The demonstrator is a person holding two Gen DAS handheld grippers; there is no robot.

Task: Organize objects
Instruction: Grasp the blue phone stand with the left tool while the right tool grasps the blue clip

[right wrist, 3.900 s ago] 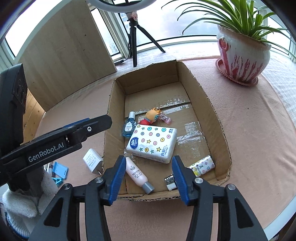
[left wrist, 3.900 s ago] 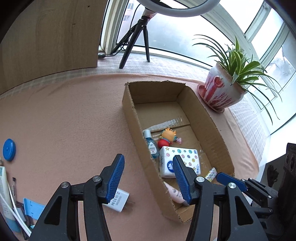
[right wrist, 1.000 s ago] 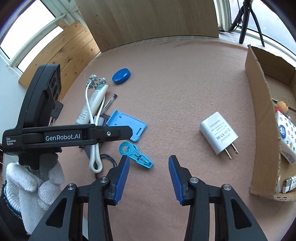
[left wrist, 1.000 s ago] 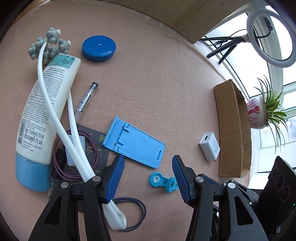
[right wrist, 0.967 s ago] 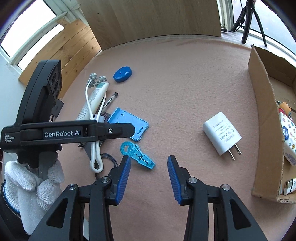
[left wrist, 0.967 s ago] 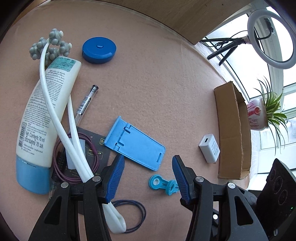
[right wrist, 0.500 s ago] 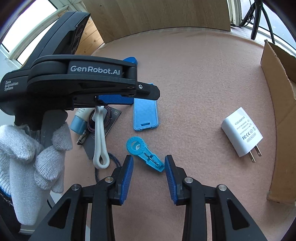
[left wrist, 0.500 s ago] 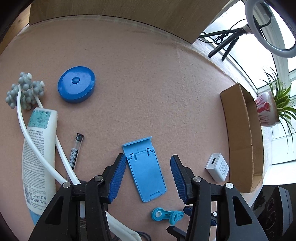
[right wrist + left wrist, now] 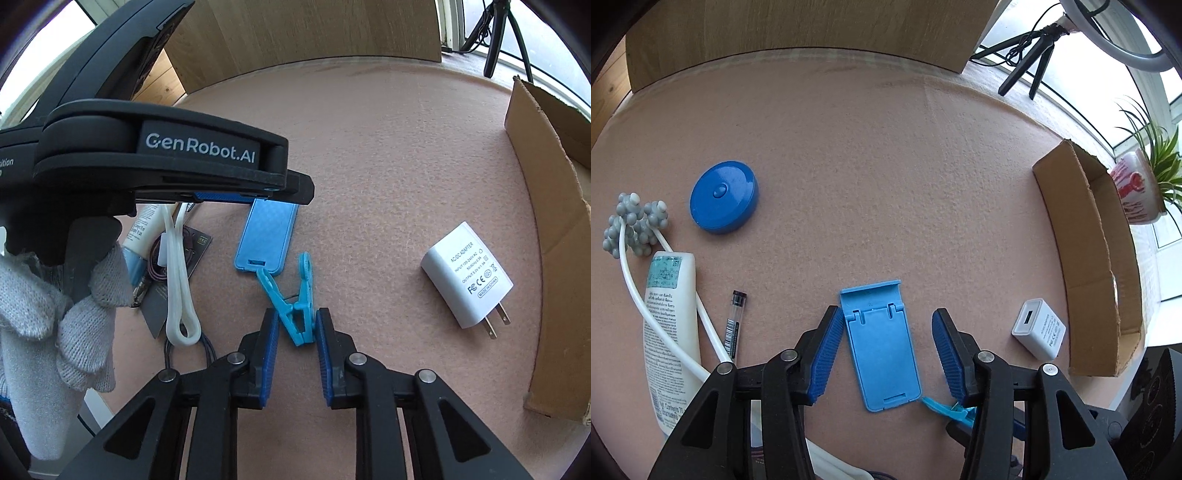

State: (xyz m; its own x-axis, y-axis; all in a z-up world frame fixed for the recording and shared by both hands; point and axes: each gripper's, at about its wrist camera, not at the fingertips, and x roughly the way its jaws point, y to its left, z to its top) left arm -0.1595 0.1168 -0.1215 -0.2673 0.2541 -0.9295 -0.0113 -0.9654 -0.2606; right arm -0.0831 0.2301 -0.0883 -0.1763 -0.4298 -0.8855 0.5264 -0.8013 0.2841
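The right gripper [image 9: 294,334] has just been closing on the clip [image 9: 293,295]; its pads pinch the clip's handles, so the clip's mouth gapes ahead. The left gripper [image 9: 882,354] stands open astride the stand [image 9: 882,343], not touching it. Right of both lie the charger [image 9: 467,275] and, further out, the box [image 9: 546,206]. This looks like the pickup step; next, lift the clip and carry it to the box.

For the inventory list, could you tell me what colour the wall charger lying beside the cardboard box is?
White, with grey printed text; the wall charger shows best in the right wrist view.
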